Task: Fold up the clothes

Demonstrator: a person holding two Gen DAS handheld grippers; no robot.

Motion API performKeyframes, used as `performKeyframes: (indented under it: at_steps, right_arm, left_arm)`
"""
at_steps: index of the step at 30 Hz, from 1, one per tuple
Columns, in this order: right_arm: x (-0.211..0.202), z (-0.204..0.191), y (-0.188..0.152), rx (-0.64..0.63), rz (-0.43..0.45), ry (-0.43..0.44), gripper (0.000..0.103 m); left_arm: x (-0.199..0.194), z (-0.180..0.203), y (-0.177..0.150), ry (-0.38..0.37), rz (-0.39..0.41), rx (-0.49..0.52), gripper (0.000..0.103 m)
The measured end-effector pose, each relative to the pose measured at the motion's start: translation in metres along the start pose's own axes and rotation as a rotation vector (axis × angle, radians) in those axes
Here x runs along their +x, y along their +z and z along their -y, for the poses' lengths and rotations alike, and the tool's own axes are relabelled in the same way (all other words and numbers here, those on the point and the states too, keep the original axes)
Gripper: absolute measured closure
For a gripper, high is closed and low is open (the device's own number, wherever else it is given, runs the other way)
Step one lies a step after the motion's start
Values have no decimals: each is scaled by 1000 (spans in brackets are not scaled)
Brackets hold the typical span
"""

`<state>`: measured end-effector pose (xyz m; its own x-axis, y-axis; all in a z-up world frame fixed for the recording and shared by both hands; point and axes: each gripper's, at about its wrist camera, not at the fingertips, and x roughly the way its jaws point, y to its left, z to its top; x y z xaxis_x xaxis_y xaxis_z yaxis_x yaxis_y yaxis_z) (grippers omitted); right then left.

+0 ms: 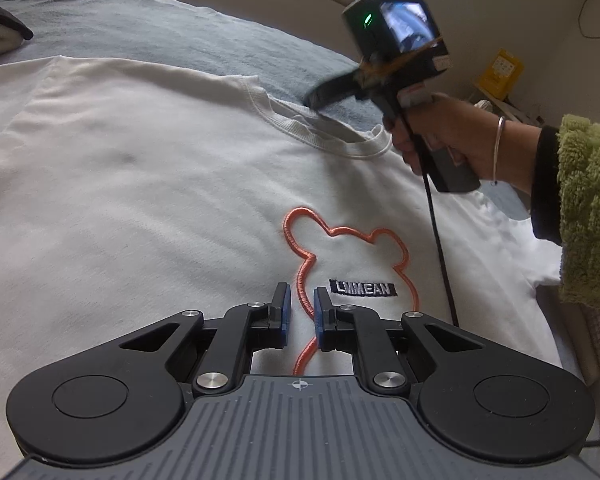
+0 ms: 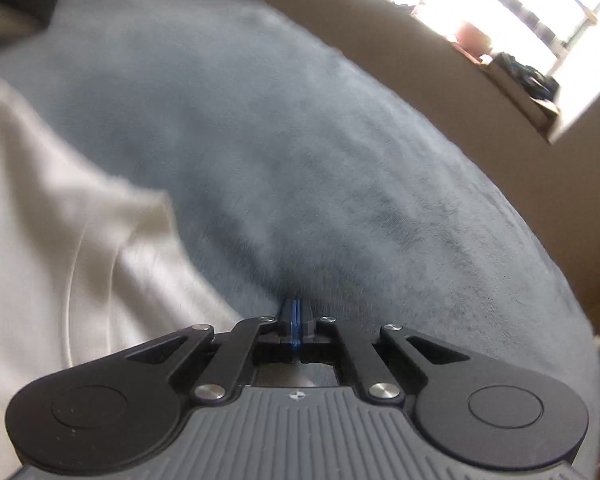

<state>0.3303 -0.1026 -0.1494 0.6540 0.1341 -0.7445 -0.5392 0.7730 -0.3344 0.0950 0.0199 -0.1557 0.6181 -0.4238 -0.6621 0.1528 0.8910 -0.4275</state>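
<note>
A white T-shirt (image 1: 140, 200) lies flat, front up, on a grey-blue blanket (image 1: 160, 28). It has an orange bear outline (image 1: 300, 220) and a small black label. My left gripper (image 1: 302, 304) hovers low over the bear; its blue pads stand a narrow gap apart, with only shirt showing through the gap. A hand holds my right gripper (image 1: 314, 102) with its blurred tips at the ribbed collar (image 1: 320, 140). In the right wrist view the right gripper (image 2: 296, 312) has its pads pressed together against the blanket (image 2: 300, 160), just right of the shirt's edge (image 2: 60, 240). Nothing shows between them.
A person's hand with a bracelet and a green fuzzy sleeve (image 1: 584, 208) reaches in from the right, and a black cable (image 1: 440, 248) trails over the shirt. A dark cushion (image 1: 4, 24) lies far left. A beige bed frame (image 2: 420, 52) borders the blanket; a yellow box (image 1: 500, 70) sits beyond.
</note>
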Motion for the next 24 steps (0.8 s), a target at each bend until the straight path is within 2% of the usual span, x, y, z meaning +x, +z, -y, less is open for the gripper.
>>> performKeyframes:
  at_steps: [3, 6, 9, 10, 13, 17, 18, 20, 21, 24]
  right_arm:
    - [-18, 16, 9, 75, 51, 106, 103]
    - [-33, 23, 12, 84, 57, 277, 99]
    - [-36, 19, 16, 26, 38, 350, 85]
    - [-35, 15, 16, 12, 30, 364, 81]
    - [-30, 2, 16, -25, 3, 396, 81]
    - [-17, -11, 18, -59, -8, 382, 78]
    - [-13, -14, 18, -68, -10, 378, 76]
    - [-8, -17, 19, -77, -10, 368, 65]
    - [-6, -17, 20, -76, -7, 362, 62]
    - [-2, -17, 21, -61, -1, 373, 61]
  left_arm:
    - [1, -2, 1, -6, -5, -6, 91]
    - [2, -3, 2, -9, -6, -10, 91]
    - [2, -3, 3, -13, -5, -11, 91]
    - [2, -3, 2, -14, -4, -12, 91]
    - [2, -3, 3, -15, -4, -10, 91]
    - [2, -3, 4, -16, -7, -12, 91]
    - [3, -3, 4, -16, -7, -11, 91]
    - [3, -3, 4, -17, -7, -11, 91]
    - [3, -4, 4, -17, -7, -11, 91]
    - [3, -5, 4, -19, -6, -14, 91]
